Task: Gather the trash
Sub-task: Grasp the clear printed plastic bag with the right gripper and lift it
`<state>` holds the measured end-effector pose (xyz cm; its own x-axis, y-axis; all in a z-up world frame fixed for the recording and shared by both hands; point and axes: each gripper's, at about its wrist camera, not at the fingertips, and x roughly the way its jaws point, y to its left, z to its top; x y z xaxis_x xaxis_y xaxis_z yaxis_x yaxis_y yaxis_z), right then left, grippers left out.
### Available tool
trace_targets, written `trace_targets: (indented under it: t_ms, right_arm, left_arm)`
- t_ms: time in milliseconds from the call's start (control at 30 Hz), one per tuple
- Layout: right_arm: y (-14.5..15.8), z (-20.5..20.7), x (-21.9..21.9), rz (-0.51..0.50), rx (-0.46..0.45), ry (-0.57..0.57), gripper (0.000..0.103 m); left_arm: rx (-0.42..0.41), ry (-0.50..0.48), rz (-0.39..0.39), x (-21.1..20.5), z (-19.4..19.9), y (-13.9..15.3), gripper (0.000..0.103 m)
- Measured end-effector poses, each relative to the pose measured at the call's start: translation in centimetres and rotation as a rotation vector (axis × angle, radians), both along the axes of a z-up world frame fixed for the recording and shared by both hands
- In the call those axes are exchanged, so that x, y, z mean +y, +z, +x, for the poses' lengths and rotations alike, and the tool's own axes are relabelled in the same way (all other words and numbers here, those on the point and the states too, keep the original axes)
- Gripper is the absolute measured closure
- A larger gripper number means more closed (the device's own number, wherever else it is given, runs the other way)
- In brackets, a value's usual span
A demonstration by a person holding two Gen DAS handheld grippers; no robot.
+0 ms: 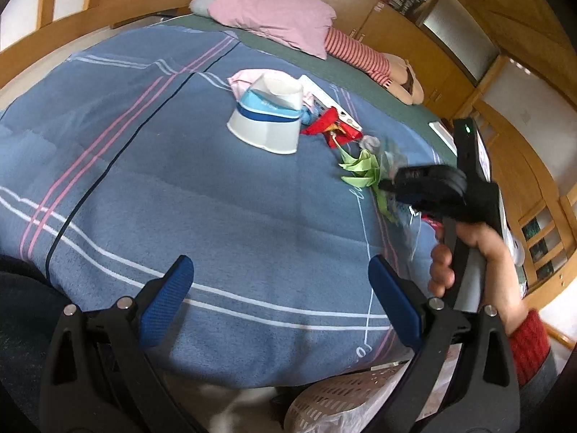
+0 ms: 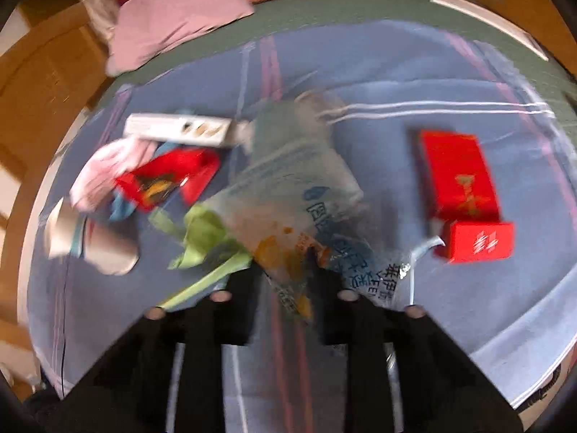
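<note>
A bed fills the room, covered by a blue striped blanket (image 1: 151, 180) over a green sheet, with a pink pillow (image 1: 274, 11) at its head and wooden cabinets (image 1: 407, 36) behind. The trash lies on the blanket: a white paper cup (image 1: 268, 115) on its side, red wrappers (image 1: 330, 128), two red boxes (image 2: 458, 176). The left tongs (image 1: 281, 288) hang open and empty above the blanket. The right tongs (image 2: 288, 285) are closed on a clear plastic bag (image 2: 288, 195), beside a green wrapper (image 2: 202, 238). A white basket (image 1: 346, 393) stands below the bed's edge.
</note>
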<state>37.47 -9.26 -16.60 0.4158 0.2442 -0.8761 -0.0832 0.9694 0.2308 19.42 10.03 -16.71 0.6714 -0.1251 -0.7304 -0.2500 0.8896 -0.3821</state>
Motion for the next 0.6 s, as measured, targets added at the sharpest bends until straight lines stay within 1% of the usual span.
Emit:
trace_targets:
  t_ms: [33,167,233,267,300,367,400,433,500,533,567,600]
  right_arm:
    - [0.0,-0.4,0.3,0.005,0.000,0.012,0.085]
    - [0.5,-2.5,1.6,0.112,0.018,0.120,0.087]
    - [0.7,-3.7,2.5,0.155,0.037,0.187,0.087]
    - [0.8,-4.5,3.2,0.177,0.057,0.244,0.087]
    - [0.8,-5.1,3.7,0.179,0.070,0.285,0.088]
    - [1.1,-6.6,4.8,0.135,0.073,0.364,0.087]
    - [1.3,-7.1,5.0,0.122,0.069,0.382,0.087]
    - [1.9,-7.5,4.9,0.124,0.060,0.392,0.085]
    - [2.7,-7.8,4.2,0.148,0.039,0.371,0.070]
    - [3.2,-7.7,3.8,0.152,0.020,0.348,0.051]
    - [3.9,-7.5,3.4,0.131,-0.018,0.311,0.033]
    - [4.3,-7.5,3.2,0.109,-0.048,0.283,0.031]
  left_arm:
    - [-0.001,0.012,-0.006,0.2,-0.1,0.0,0.006]
    - [-0.038,0.074,-0.036,1.4,-0.7,0.4,0.006]
    - [-0.051,0.093,-0.036,1.6,-1.0,0.6,0.006]
    - [-0.059,0.101,-0.028,1.6,-1.1,0.7,0.006]
    - [-0.065,0.105,-0.018,1.5,-1.2,0.8,0.006]
    - [-0.068,0.104,-0.005,1.4,-1.3,1.0,0.006]
    - [-0.067,0.101,0.001,1.3,-1.2,1.0,0.006]
    - [-0.065,0.098,0.005,1.3,-1.2,1.0,0.006]
    - [-0.064,0.097,0.007,1.3,-1.2,1.1,0.006]
    - [-0.065,0.098,0.006,1.3,-1.1,1.1,0.006]
    - [-0.064,0.098,0.005,1.3,-1.1,1.0,0.005]
    - [-0.063,0.097,0.006,1.3,-1.0,1.0,0.005]
